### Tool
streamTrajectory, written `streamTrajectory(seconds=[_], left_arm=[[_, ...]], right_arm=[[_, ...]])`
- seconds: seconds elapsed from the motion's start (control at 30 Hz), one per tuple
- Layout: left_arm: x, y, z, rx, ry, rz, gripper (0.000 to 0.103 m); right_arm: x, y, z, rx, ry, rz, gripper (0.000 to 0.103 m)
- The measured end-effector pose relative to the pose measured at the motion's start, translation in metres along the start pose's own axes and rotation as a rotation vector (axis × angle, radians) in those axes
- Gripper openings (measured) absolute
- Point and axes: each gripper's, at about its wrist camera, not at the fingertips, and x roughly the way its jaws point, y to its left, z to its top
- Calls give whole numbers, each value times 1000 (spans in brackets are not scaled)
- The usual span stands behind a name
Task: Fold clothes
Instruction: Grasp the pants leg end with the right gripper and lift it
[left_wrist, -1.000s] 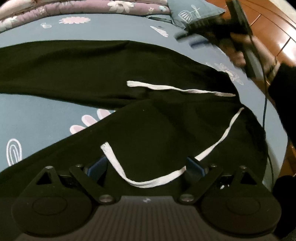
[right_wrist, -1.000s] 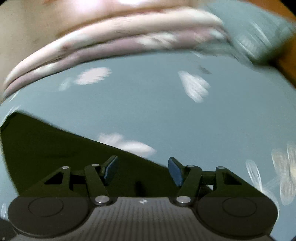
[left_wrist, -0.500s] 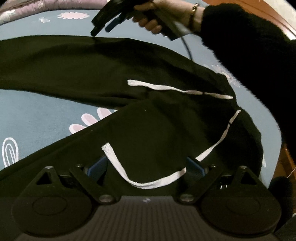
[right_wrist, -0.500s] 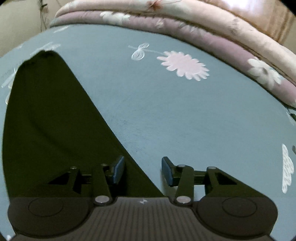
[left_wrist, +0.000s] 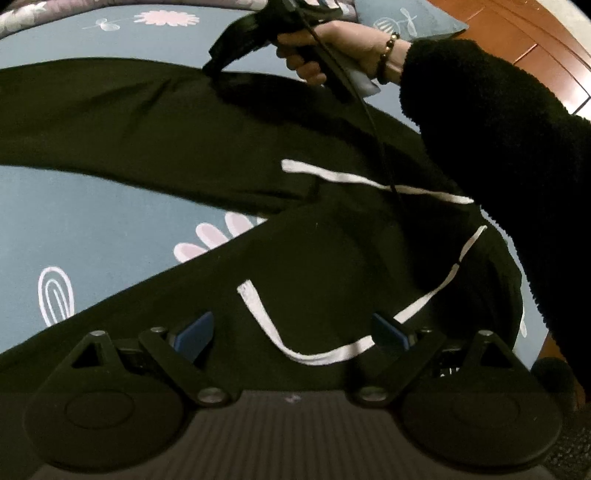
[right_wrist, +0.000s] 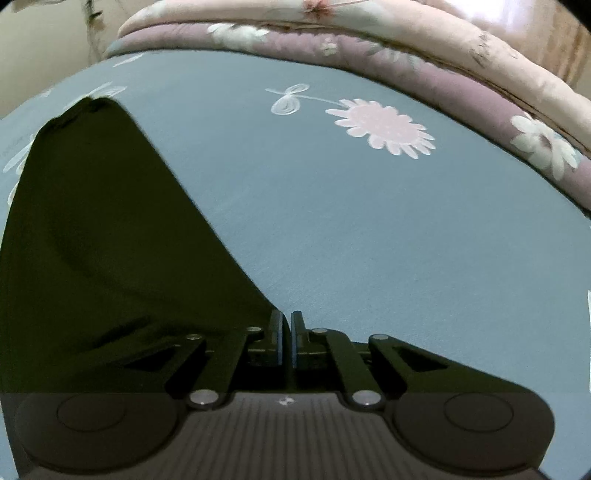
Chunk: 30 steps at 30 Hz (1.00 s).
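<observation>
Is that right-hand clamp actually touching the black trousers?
Touching. In the left wrist view the right gripper tip presses into the black trousers; the right wrist view shows its jaws shut at the fabric edge.

A fuzzy black sleeve is seen at the right of the left wrist view, with a dark beaded bracelet worn at the wrist. A black cable is seen at upper centre. Each gripper body is formed of black linkages, silver screws, round discs and a ribbed grey plate; blue pads are fitted.
</observation>
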Motion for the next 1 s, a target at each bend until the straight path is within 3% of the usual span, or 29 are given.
streamTrajectory(seconds=[0.17, 0.27, 0.43, 0.6, 0.73, 0.8, 1.0], left_arm=[[6, -2, -3, 12, 21, 15, 92], [3, -2, -3, 7, 16, 2, 92], [-1, -3, -3, 10, 21, -1, 92], [1, -5, -4, 20, 58, -17, 92], [3, -6, -6, 21, 87, -13, 92], [2, -7, -6, 24, 86, -10, 92], [2, -13, -8, 42, 93, 10, 92]], right_arm=[[-15, 4, 3, 25, -39, -35, 17], [-26, 15, 7, 34, -55, 53, 17], [-25, 54, -2, -38, 7, 209, 17], [-13, 71, -7, -63, 38, 166, 21], [-35, 76, -3, -90, 63, 200, 22], [-40, 80, -10, -98, 78, 193, 28], [-40, 92, -33, -104, 150, 159, 29]])
